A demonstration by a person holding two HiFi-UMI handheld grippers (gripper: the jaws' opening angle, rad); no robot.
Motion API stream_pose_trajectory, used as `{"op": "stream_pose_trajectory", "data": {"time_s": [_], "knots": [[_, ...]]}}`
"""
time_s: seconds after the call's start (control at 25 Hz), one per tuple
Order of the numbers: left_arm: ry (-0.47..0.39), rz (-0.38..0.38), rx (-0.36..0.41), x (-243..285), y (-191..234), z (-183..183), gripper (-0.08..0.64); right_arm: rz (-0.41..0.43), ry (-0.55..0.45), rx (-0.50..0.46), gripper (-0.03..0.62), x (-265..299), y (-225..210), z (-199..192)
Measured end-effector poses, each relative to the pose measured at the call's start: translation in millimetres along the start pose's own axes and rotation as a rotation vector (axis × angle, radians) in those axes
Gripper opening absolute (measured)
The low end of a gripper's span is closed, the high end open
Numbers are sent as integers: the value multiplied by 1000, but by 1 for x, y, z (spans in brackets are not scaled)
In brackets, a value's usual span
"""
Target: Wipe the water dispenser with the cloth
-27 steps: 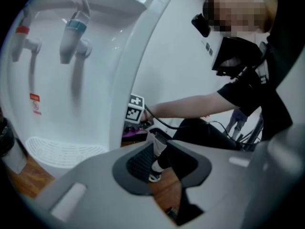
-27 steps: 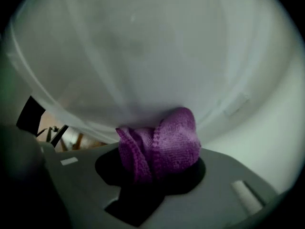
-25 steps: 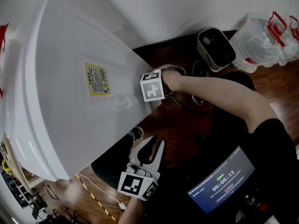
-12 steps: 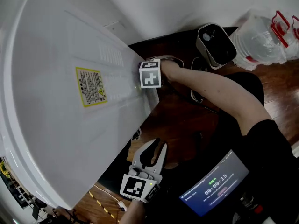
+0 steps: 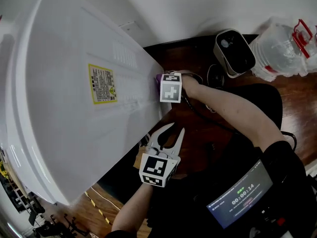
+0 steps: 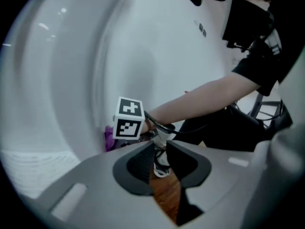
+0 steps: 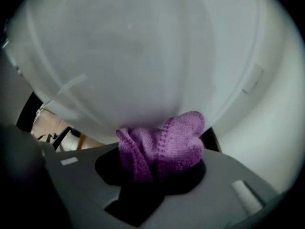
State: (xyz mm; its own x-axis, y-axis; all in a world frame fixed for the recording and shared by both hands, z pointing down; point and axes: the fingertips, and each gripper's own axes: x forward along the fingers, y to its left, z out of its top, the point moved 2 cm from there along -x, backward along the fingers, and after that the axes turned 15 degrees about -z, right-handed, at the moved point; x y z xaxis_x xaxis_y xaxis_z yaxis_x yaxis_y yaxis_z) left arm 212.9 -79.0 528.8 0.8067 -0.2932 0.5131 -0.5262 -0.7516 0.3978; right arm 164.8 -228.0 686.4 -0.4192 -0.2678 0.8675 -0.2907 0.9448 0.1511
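The white water dispenser [image 5: 64, 98], with a yellow label [image 5: 101, 83], fills the left of the head view. At its lower right edge my right gripper [image 5: 161, 81] is shut on a purple knitted cloth [image 5: 159, 78]. In the right gripper view the cloth [image 7: 162, 147] bulges out of the jaws against the dispenser's white wall [image 7: 143, 56]. My left gripper [image 5: 174, 132] hangs just below it, off the dispenser. Its jaws are open and have just been closing a little, with nothing between them. In the left gripper view the gripper [image 6: 159, 159] looks at the right gripper's marker cube [image 6: 128, 124] and the cloth [image 6: 109, 138].
A small white and grey appliance [image 5: 234, 51] stands on the dark wooden floor [image 5: 198, 128] at the back. Clear water jugs with red handles [image 5: 287, 38] lie at the far right. A screen with a timer [image 5: 240, 197] hangs at the person's front. Cables [image 5: 210, 76] run along the floor.
My left gripper has sunk away from the head camera and now sits closer under the right gripper. The right gripper with the cloth slid slightly down along the dispenser's edge.
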Motion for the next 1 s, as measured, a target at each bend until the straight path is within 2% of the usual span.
{"op": "stream_pose_trajectory", "data": {"time_s": [0.04,0.12,0.2,0.24,0.32,0.44,0.64,0.72,0.8,0.88,1.0], "knots": [[15,-21,-11,19,6,-11,106,40,-15,-48,161,-2,23,-4],[102,-69,-75,55,11,-41,104,105,-43,-176,161,-9,63,-8],[216,-100,-128,79,13,-78,89,134,-46,-272,161,-9,82,-11],[265,-110,-148,85,14,-94,89,134,-43,-290,161,-4,83,-11],[321,-129,-198,88,14,-114,89,114,-39,-276,161,11,67,-9],[334,-136,-279,90,21,-121,89,45,-12,-196,161,43,17,-10],[325,-151,-341,99,30,-128,89,-110,-8,10,161,72,-77,-11],[327,-173,-348,104,27,-133,89,-118,-12,108,161,74,-93,-14],[328,-191,-344,110,26,-134,89,-90,-5,127,161,76,-86,-21],[328,-200,-340,114,27,-133,89,-50,0,70,161,81,-59,-26],[339,-193,-347,112,32,-139,89,41,13,-38,161,85,10,-36]]}}
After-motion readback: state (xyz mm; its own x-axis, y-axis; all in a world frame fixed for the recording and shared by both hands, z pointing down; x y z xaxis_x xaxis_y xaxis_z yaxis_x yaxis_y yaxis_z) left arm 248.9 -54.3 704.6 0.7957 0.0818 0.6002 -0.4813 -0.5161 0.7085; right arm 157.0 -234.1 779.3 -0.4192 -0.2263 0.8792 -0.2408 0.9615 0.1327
